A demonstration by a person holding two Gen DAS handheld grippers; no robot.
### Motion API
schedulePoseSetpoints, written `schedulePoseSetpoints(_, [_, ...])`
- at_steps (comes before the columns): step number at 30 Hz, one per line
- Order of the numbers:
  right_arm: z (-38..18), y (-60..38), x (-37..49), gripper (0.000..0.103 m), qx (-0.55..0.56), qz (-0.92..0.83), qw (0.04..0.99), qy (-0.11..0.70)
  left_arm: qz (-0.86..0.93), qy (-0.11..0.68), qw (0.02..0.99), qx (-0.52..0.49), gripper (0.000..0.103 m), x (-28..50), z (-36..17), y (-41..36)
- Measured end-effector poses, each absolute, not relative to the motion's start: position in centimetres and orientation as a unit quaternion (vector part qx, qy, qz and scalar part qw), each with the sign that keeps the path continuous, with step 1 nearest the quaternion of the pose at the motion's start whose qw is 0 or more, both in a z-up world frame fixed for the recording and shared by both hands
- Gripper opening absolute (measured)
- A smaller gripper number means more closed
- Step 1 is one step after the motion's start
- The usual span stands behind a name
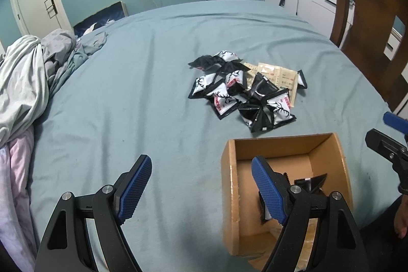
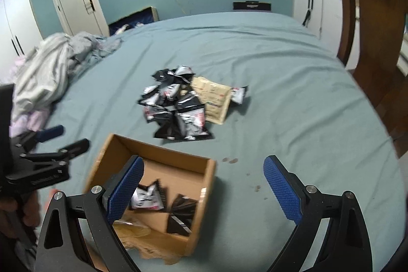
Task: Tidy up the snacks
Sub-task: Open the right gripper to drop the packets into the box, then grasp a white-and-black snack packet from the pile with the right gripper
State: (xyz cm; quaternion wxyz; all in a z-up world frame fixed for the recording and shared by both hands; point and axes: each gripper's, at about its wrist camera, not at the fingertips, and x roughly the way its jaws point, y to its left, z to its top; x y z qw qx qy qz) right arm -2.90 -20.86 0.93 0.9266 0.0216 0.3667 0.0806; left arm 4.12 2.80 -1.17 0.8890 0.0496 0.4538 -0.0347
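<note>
The left gripper (image 1: 201, 185) stands wide open with nothing between its blue pads; its left finger hangs over bare sheet and its right finger over the near-left part of the cardboard box (image 1: 229, 182). The right gripper (image 2: 204, 190) is likewise spread wide and holds nothing, its left finger above the box interior and its right finger above the bed sheet (image 2: 293, 98) to the right of the box. Inside the box lie a few black-and-white snack packets (image 2: 148, 198) and a dark packet (image 2: 182, 216) beside them. Just beyond the far edge of the box sits the loose pile of snack packets (image 1: 239, 91), black and white ones heaped together, with flat beige sachets (image 1: 278, 75) under the pile's far-right side. Crumpled bedding (image 1: 30, 83) is bunched at the far left of the bed, and a wooden chair (image 1: 369, 24) stands at the right edge.
</note>
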Motion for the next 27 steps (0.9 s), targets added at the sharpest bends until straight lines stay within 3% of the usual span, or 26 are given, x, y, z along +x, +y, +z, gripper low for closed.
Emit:
schedulePoseSetpoints(7, [1.0, -19.7, -2.8, 0.095, -0.031, -0.003, 0.936, 0.351, -0.036, 0.459, 0.887, 0.033, 0.081, 4.7, -1.5, 2.8])
schedulePoseSetpoints(27, [-2.4, -23.4, 10.3, 0.095, 0.082, 0.051, 0.883, 0.46, -0.03, 0.474, 0.88, 0.02, 0.081, 7.2, -2.3, 3.9])
